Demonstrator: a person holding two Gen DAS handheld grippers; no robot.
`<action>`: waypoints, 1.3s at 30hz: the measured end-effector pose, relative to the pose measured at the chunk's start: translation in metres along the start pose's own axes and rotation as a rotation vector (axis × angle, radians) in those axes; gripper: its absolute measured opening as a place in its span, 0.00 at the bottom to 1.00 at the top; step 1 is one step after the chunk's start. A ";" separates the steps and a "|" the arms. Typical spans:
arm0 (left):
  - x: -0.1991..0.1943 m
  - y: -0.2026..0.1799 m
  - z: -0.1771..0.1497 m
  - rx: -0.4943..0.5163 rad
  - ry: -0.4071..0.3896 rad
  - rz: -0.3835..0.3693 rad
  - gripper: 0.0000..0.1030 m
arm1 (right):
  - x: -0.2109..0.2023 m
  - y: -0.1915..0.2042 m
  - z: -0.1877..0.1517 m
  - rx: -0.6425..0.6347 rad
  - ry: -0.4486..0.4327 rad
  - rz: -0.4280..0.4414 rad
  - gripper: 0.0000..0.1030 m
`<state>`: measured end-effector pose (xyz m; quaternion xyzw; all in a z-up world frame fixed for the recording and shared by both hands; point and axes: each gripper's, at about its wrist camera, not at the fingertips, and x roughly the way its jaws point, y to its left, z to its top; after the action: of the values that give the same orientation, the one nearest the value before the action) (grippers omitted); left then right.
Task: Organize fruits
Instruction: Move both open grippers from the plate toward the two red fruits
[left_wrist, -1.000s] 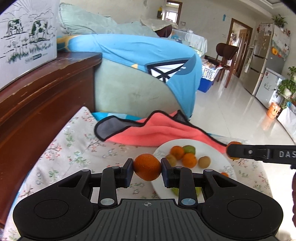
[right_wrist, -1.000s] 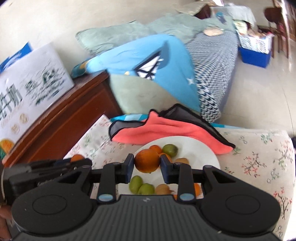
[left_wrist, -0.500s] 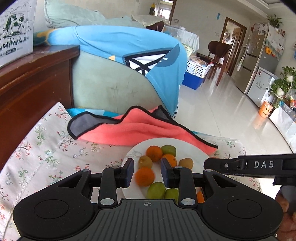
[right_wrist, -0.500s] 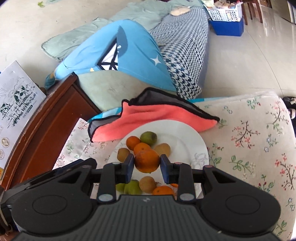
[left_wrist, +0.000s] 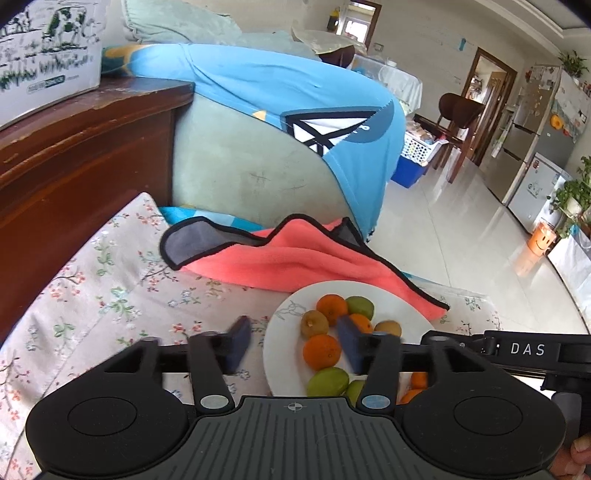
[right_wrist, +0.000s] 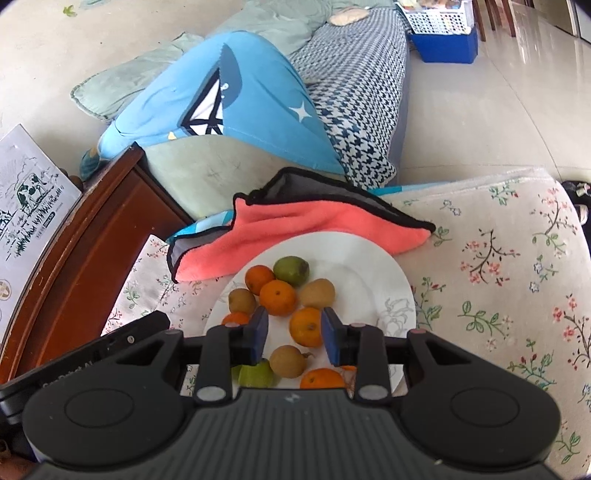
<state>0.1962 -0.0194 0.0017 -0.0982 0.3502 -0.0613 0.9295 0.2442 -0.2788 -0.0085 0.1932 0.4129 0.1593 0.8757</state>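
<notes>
**Both grippers wide open over the fruit plate**

We see the left gripper (left_wrist: 293, 345) spread wide and holding nothing, a round orange (left_wrist: 321, 352) lying free on the white ceramic plate (left_wrist: 402, 317) between its blue pads. Our right gripper (right_wrist: 294, 335) also gapes empty around another orange (right_wrist: 306, 326). Smooth green and brownish fruits crowd the plate, which rests on floral fabric (right_wrist: 498, 295) touching a fuzzy coral cloth (right_wrist: 314, 225).
</notes>
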 end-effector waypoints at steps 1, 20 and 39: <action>-0.003 0.000 0.000 0.003 -0.001 0.010 0.68 | 0.000 0.001 0.000 -0.002 -0.001 0.002 0.32; -0.068 0.042 -0.045 -0.031 0.104 0.126 0.91 | -0.037 0.039 -0.053 -0.224 0.022 0.039 0.56; -0.058 0.059 -0.074 0.012 0.227 0.213 0.94 | -0.021 0.081 -0.144 -0.554 0.173 0.125 0.63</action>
<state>0.1064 0.0384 -0.0292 -0.0476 0.4611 0.0249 0.8857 0.1091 -0.1876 -0.0404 -0.0427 0.4142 0.3354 0.8451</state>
